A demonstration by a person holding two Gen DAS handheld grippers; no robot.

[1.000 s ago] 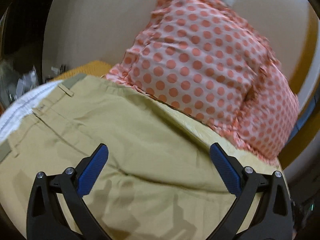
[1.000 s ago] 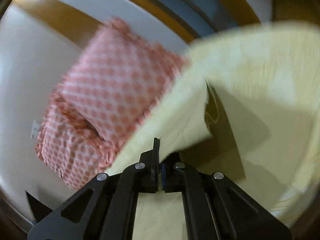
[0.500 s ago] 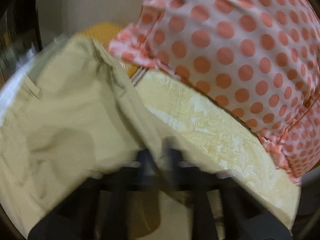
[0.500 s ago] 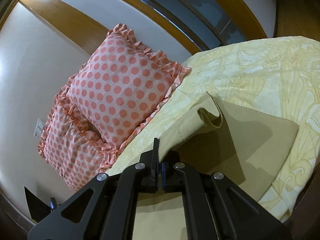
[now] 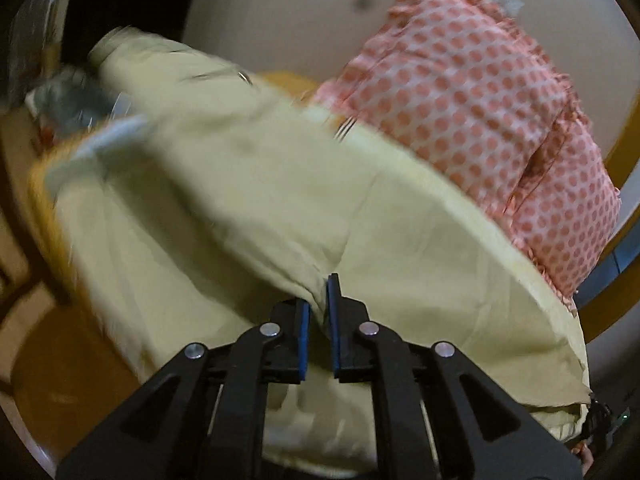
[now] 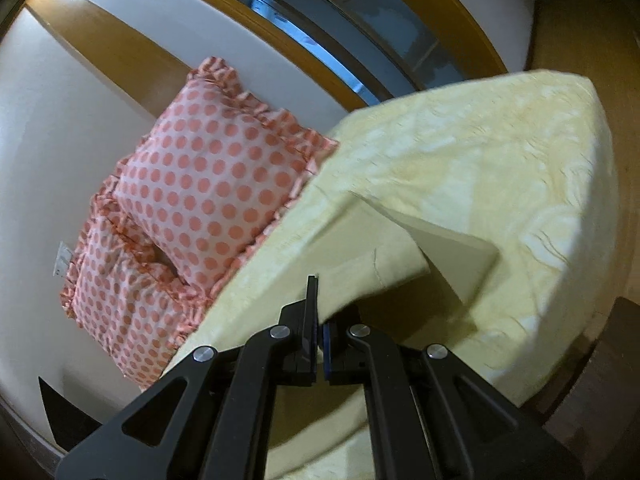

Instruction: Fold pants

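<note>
While the left gripper pinches a ridge of the khaki pants, its blue-padded jaws stand nearly together with only the bunched cloth between them. From that pinch the fabric rises and spreads away to the left, where it blurs; what looks like the waistband end sits at the far upper left, though the smear there makes this uncertain. The pants lie over a bed covered by a pale yellow patterned bedspread, whose edge curves along the right of the left wrist view. Behind it, two pink pillows with coral dots and ruffled edges lean against a cream wall, one stacked in front of the other.

The right gripper is likewise clamped, its jaws all but touching on an edge of the pants. The cloth lifts from the grip and drapes forward to the right, a folded corner hanging free above the bedspread and casting a dark shadow beneath. In the right wrist view the pillows lie to the left of the bed, touching its near edge, below a wooden-framed window. A white wall socket shows just left of the lower pillow.
</note>
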